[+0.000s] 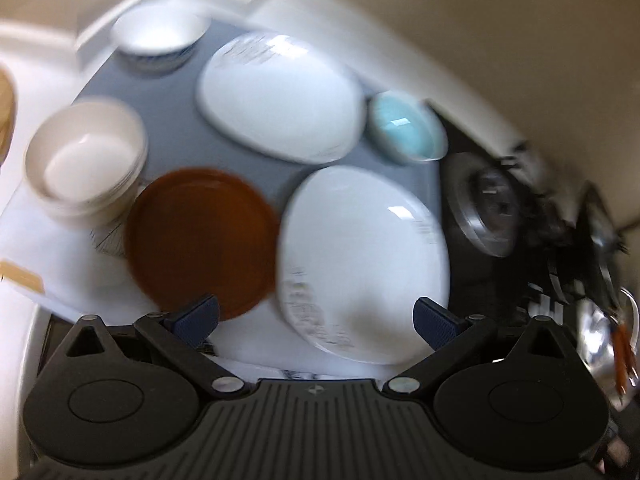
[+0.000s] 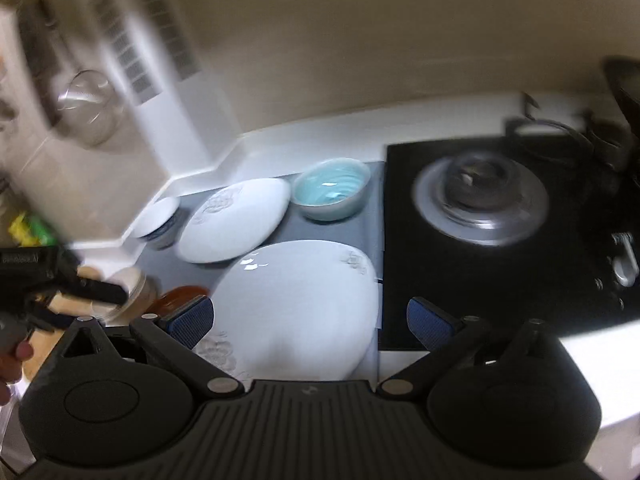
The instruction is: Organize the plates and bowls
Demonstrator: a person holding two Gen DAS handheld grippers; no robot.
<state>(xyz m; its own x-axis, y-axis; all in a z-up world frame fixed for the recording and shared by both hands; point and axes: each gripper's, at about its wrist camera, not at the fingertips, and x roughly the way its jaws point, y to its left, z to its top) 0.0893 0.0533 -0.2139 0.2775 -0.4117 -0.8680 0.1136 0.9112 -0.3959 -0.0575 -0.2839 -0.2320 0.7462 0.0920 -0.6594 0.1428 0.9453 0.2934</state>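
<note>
On a grey mat (image 1: pixel 176 132) lie two white plates, one near (image 1: pixel 360 256) and one farther back (image 1: pixel 276 96). A brown plate (image 1: pixel 200 236), a stack of beige bowls (image 1: pixel 84 160), a white bowl with a blue pattern (image 1: pixel 156 36) and a light blue bowl (image 1: pixel 404 128) stand around them. My left gripper (image 1: pixel 316 320) is open and empty above the near white plate. My right gripper (image 2: pixel 308 320) is open and empty over the same plate (image 2: pixel 304 300). The far plate (image 2: pixel 236 220), the blue bowl (image 2: pixel 332 188) and the left gripper (image 2: pixel 60 288) show in the right wrist view.
A black gas stove with a round burner (image 2: pixel 480 200) lies right of the mat. A white counter ledge (image 2: pixel 280 136) and a beige wall run behind. A glass jar (image 2: pixel 88 104) stands at the far left. Metal utensils (image 1: pixel 616 340) lie at the right edge.
</note>
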